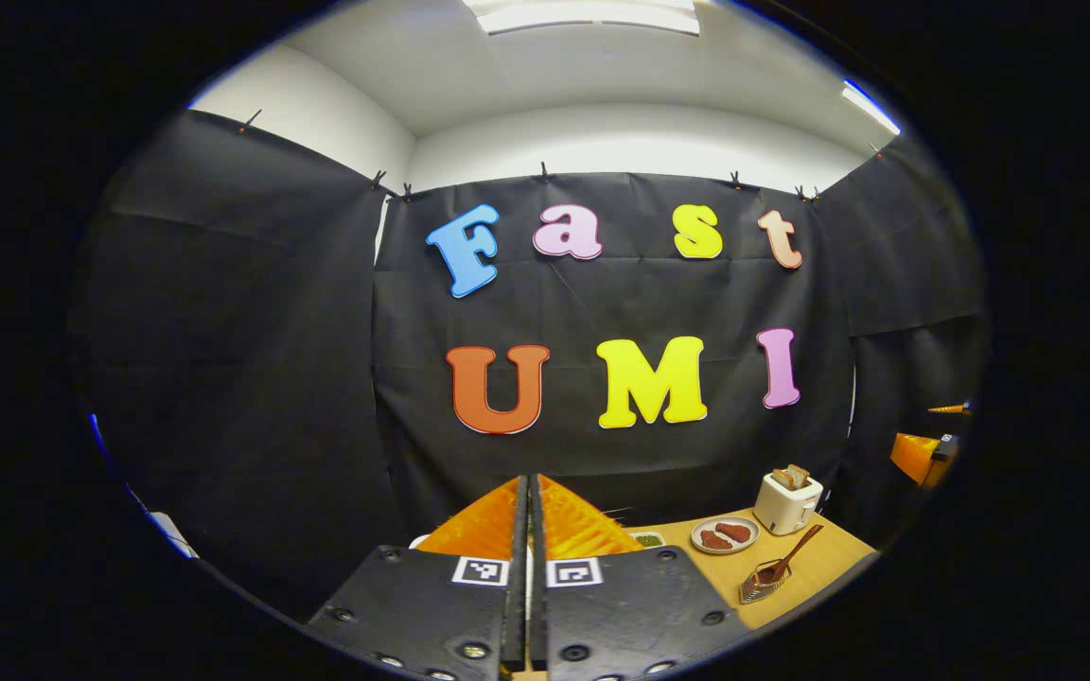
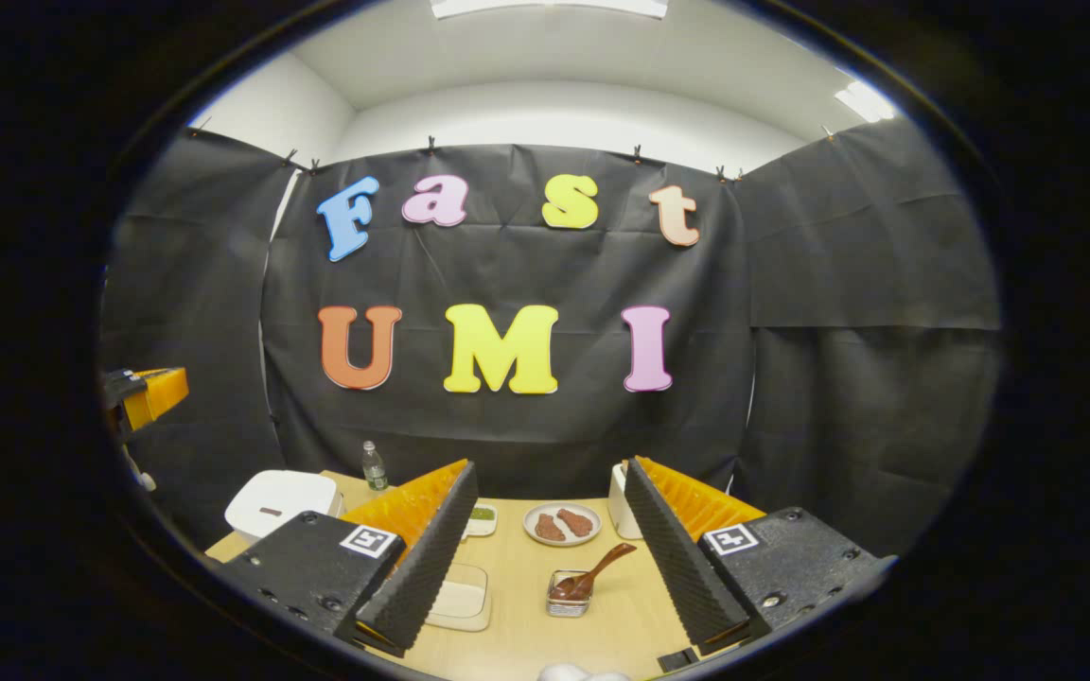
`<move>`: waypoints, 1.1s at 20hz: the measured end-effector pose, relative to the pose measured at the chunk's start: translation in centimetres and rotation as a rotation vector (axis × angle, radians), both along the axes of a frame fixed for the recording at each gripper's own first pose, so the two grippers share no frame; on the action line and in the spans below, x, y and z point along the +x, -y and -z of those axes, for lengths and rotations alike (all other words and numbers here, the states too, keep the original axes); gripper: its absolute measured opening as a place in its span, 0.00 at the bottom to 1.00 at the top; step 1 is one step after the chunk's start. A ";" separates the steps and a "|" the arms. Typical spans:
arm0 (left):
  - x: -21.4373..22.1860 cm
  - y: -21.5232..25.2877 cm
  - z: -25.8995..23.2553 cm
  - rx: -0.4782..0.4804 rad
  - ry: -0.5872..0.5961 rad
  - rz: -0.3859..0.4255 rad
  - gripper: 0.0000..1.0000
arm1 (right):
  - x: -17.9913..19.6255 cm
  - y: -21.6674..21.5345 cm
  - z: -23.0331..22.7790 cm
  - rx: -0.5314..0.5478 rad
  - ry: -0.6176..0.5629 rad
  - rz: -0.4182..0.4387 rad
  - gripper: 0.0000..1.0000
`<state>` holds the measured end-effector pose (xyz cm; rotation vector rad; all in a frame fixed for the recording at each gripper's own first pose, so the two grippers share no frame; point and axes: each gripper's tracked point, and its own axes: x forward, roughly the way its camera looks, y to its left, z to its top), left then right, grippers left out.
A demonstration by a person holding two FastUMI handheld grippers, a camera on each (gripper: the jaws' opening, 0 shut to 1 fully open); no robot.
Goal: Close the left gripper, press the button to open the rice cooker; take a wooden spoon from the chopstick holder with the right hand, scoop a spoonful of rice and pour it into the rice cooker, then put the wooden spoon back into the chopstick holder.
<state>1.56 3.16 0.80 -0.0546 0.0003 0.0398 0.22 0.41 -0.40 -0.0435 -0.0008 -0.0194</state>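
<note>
Two grippers wait above the counter [image 2: 517,577]: the left gripper [image 1: 528,530] has its fingers together, the right gripper [image 2: 545,530] has them wide apart. Largest, the rice cooker [image 2: 280,501] sits shut at far left. Smaller, the chopstick holder [image 2: 569,596] holds the wooden spoon [image 2: 592,572], probably light and stiff; grip its slanting handle.

Black cloth walls [image 2: 867,312] clipped below a white ceiling [image 2: 554,57] with strip lights [image 1: 592,14]; a light wooden table [image 2: 517,615].

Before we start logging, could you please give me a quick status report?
Left gripper shut, empty. Right gripper open, empty. Cooker lid down; spoon in holder. Nothing blocks the spoon.
</note>
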 end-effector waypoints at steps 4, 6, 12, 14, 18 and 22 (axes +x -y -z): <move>0.8 -0.2 1.7 0.022 -0.035 0.006 0.00 | 0.1 0.0 0.2 -0.009 -0.008 0.004 1.00; 1.9 -1.1 2.8 0.003 -0.068 -0.012 0.00 | 0.0 -0.2 0.3 -0.017 -0.011 0.006 0.99; 7.2 -4.9 8.3 0.003 -0.176 -0.080 0.00 | 0.8 -1.4 1.4 -0.055 -0.050 0.001 0.99; 8.8 -6.4 10.7 -0.006 -0.215 -0.117 0.00 | 0.9 -1.5 1.8 -0.063 -0.060 0.009 0.99; 11.0 -7.2 17.2 -0.031 -0.338 -0.138 0.00 | 1.5 -1.5 3.0 -0.077 -0.101 0.028 1.00; 11.8 -7.8 22.7 -0.022 -0.435 -0.148 0.00 | 1.8 -1.4 4.3 -0.093 -0.144 0.044 1.00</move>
